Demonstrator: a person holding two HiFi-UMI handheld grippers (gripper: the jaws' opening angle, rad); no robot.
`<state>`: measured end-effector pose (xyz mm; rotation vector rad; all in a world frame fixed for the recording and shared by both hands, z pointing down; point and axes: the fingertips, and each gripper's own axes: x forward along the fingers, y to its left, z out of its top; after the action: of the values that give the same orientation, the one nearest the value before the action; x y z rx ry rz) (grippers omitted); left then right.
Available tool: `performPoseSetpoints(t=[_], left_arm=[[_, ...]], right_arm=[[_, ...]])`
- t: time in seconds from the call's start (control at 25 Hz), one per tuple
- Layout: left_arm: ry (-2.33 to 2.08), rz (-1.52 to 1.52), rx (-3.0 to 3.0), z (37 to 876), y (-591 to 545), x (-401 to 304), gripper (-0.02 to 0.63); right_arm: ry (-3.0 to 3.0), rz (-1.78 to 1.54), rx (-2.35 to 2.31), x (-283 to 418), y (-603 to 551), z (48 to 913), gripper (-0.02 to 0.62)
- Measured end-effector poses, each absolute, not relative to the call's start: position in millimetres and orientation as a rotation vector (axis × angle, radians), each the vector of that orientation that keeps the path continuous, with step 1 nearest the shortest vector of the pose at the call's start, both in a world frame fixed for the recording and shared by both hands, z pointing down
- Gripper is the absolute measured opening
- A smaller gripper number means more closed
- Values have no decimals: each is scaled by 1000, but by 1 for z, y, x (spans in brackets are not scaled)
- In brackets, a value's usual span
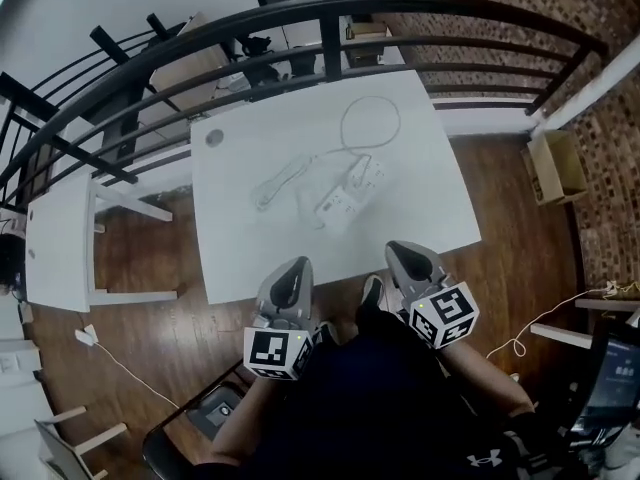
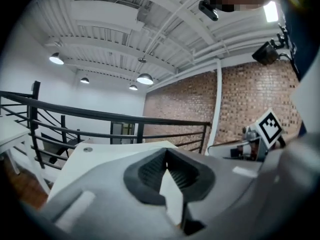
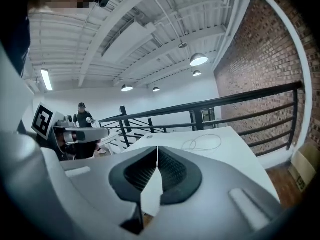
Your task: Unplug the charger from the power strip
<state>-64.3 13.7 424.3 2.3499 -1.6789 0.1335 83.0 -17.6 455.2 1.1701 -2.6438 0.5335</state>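
On the white table (image 1: 240,258) lies a white power strip (image 1: 335,208), with a white charger (image 1: 363,174) at its far end. The charger's thin cable (image 1: 371,120) loops toward the table's far edge. My left gripper (image 1: 293,265) hovers at the table's near edge, shut and holding nothing. The right gripper (image 1: 403,249) is beside it, just short of the power strip, also shut and empty. In the left gripper view the jaws (image 2: 167,156) meet over the table top. From the right gripper (image 3: 157,154), the cable loop (image 3: 204,143) shows ahead on the table.
A long white piece (image 1: 277,182) lies left of the power strip. A black railing (image 1: 330,38) runs behind the table. A second white table (image 1: 55,243) stands at the left, and a cardboard box (image 1: 558,165) at the right. A person stands beyond the railing (image 3: 82,115).
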Motion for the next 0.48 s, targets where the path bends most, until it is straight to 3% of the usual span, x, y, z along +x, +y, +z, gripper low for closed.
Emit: performPoseSetpoints(t=[0.04,0.12,0.2,0.28,0.48], left_arm=[[-1686,153,2340,427,6,-60,8],[-1683,208,2318,436,-8,-51,80],[-1672,252,2287,446,-17,-42,137],[-1673,281,2253,454,-23,-37,154],[-1694,355,2190,480,-39,-32,164]], right_arm=[[-2640,534,1151,86,-27,459,12],[-2637,548,1096,89,-42,468,20],[-2629,566,1033,89,-53,479,119],[-2616,570,984,87,-61,490,187],[-2564,549,923,82,-81,517,263]])
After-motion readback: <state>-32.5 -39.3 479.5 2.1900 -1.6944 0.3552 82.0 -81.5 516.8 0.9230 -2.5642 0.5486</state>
